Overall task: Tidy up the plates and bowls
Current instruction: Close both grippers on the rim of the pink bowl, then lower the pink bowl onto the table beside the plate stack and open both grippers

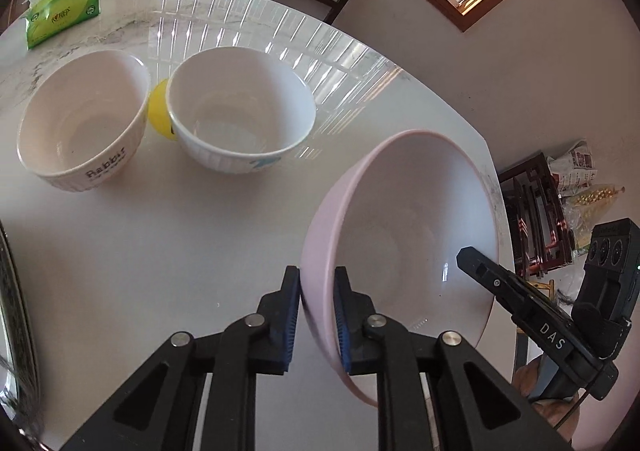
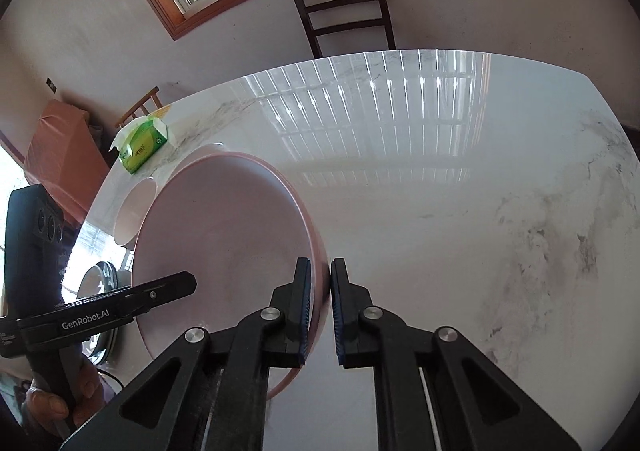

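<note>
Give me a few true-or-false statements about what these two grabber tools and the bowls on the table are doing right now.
1. Both grippers clamp the rim of the same pink bowl. True: the left gripper and right gripper hold opposite sides.
2. The pink bowl sits flat on the table. False: it is tilted steeply.
3. Two white bowls stand upright, a Rabbit bowl and a plain one. True.
4. The white bowls are stacked. False: they stand side by side.
5. The tissue pack is red. False: it is green.
</note>
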`<state>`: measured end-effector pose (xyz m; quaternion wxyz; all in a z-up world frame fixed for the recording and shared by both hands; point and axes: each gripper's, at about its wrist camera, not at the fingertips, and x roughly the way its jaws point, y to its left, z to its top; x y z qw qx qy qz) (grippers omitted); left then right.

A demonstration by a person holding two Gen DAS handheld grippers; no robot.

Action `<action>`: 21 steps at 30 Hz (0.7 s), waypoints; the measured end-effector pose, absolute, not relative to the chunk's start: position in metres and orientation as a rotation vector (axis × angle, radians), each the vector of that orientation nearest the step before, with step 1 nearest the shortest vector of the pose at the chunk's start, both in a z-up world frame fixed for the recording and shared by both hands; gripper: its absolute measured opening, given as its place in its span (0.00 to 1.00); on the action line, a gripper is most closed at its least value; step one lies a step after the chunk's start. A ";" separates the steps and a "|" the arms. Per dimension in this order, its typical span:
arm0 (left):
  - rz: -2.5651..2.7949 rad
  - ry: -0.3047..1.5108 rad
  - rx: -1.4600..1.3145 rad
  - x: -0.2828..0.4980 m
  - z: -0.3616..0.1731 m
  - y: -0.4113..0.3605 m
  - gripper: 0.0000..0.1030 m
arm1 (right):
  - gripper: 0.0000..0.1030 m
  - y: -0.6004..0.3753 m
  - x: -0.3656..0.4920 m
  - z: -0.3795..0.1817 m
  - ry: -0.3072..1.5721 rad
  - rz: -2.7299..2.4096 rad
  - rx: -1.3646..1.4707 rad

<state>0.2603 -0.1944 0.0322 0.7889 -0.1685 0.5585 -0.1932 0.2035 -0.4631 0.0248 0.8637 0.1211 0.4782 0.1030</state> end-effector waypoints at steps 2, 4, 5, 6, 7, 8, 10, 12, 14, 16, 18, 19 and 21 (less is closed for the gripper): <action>-0.409 1.222 -0.381 0.239 0.037 -0.175 0.17 | 0.11 -0.450 0.184 0.026 1.026 0.250 0.271; -0.396 1.225 -0.383 0.218 0.041 -0.155 0.17 | 0.11 -0.432 0.166 0.026 1.048 0.283 0.273; -0.387 1.225 -0.389 0.208 0.043 -0.144 0.17 | 0.11 -0.423 0.158 0.025 1.061 0.299 0.278; -0.378 1.225 -0.399 0.199 0.044 -0.133 0.17 | 0.11 -0.414 0.150 0.024 1.077 0.316 0.281; -0.372 1.229 -0.405 0.190 0.044 -0.123 0.17 | 0.11 -0.406 0.143 0.021 1.092 0.331 0.288; -0.364 1.236 -0.410 0.182 0.044 -0.113 0.17 | 0.11 -0.398 0.136 0.017 1.109 0.344 0.296; -0.349 1.250 -0.430 0.168 0.041 -0.093 0.18 | 0.11 -0.382 0.125 0.011 1.132 0.367 0.290; -0.336 1.265 -0.426 0.158 0.038 -0.083 0.18 | 0.11 -0.367 0.115 0.004 1.151 0.377 0.280; -0.323 1.271 -0.432 0.149 0.034 -0.069 0.18 | 0.11 -0.354 0.109 -0.001 1.171 0.384 0.274; -0.316 1.276 -0.438 0.143 0.032 -0.059 0.18 | 0.11 -0.343 0.105 -0.003 1.178 0.384 0.265; -0.307 1.275 -0.443 0.140 0.030 -0.053 0.18 | 0.11 -0.335 0.103 -0.005 1.193 0.383 0.265; -0.304 1.277 -0.448 0.138 0.030 -0.050 0.18 | 0.11 -0.333 0.104 -0.006 1.201 0.382 0.262; -0.304 1.276 -0.449 0.139 0.028 -0.047 0.18 | 0.11 -0.328 0.105 -0.008 1.209 0.380 0.258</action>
